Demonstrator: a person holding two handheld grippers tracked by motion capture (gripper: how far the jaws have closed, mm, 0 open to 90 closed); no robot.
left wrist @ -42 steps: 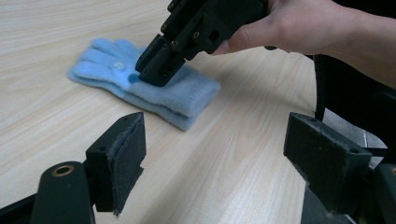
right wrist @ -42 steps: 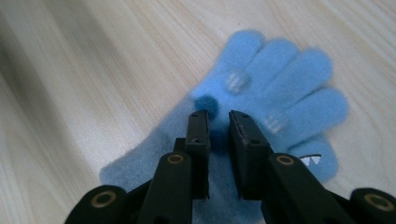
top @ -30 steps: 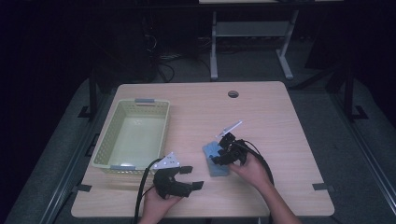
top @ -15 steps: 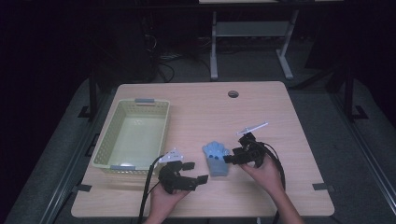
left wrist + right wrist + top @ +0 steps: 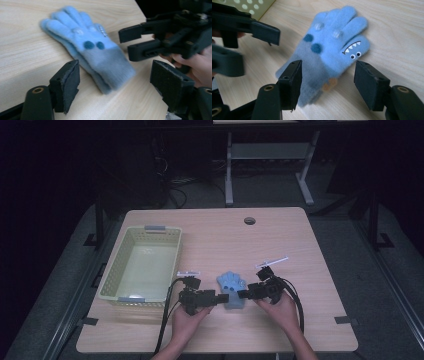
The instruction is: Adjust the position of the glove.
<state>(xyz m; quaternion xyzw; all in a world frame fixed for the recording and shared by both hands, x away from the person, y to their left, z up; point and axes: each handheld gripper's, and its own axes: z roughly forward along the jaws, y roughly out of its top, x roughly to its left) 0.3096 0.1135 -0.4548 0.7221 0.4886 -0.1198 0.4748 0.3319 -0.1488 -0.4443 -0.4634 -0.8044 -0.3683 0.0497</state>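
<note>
A pale wooden table (image 5: 220,240) is sitting in a dark room, with a basket (image 5: 141,265) lying left of centre. The left gripper (image 5: 221,298) is closing slightly, gaping, gripping nothing. The blue glove (image 5: 232,289) is lying flat at lower centre. The right gripper (image 5: 241,294) is opening wide, empty, flanking the cuff.

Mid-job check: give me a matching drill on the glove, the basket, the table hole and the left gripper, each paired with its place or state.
1 glove
2 basket
3 table hole
4 left gripper

A near the table's far edge
B jaws open, at the cuff
C flat between both grippers
D on the table's left side, nothing inside

Pairs: 1-C, 2-D, 3-A, 4-B
</note>
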